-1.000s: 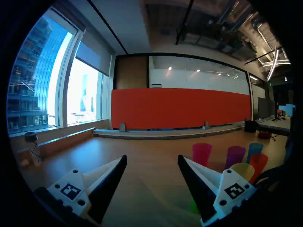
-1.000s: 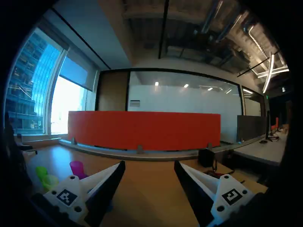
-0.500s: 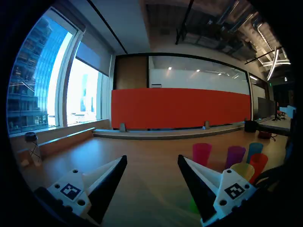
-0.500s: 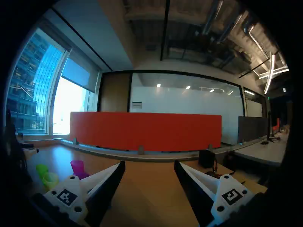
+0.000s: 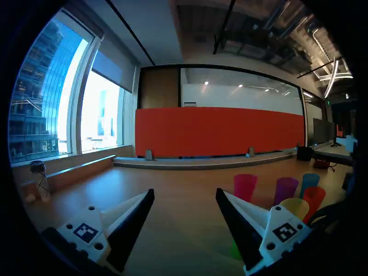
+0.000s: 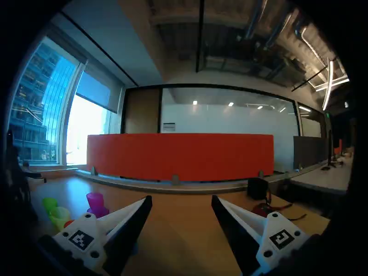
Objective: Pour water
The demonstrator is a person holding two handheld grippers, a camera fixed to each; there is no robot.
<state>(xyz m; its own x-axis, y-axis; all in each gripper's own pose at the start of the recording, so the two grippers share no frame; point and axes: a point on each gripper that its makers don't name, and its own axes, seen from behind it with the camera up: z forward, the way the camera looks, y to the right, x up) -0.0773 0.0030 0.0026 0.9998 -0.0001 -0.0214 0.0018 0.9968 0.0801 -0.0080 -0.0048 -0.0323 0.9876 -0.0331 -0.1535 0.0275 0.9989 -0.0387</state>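
Several coloured plastic cups stand on the wooden table at the right in the left gripper view: a pink cup (image 5: 244, 186), a purple cup (image 5: 285, 189), a teal cup (image 5: 309, 182), an orange-red cup (image 5: 314, 198) and a yellow cup (image 5: 294, 208). My left gripper (image 5: 185, 194) is open above the table, to the left of the cups, holding nothing. In the right gripper view, a purple cup (image 6: 95, 202) and green cups (image 6: 54, 211) sit at the lower left. My right gripper (image 6: 181, 201) is open and empty, to the right of them.
A long orange partition (image 5: 216, 131) runs across the back of the table. Large windows (image 5: 55, 115) are on the left. A black box (image 6: 257, 187) with a cable sits at the right in the right gripper view, near other desks (image 6: 322, 177).
The right gripper view has swung slightly to the left, so the cups and black box sit a bit further right. The left gripper is still.
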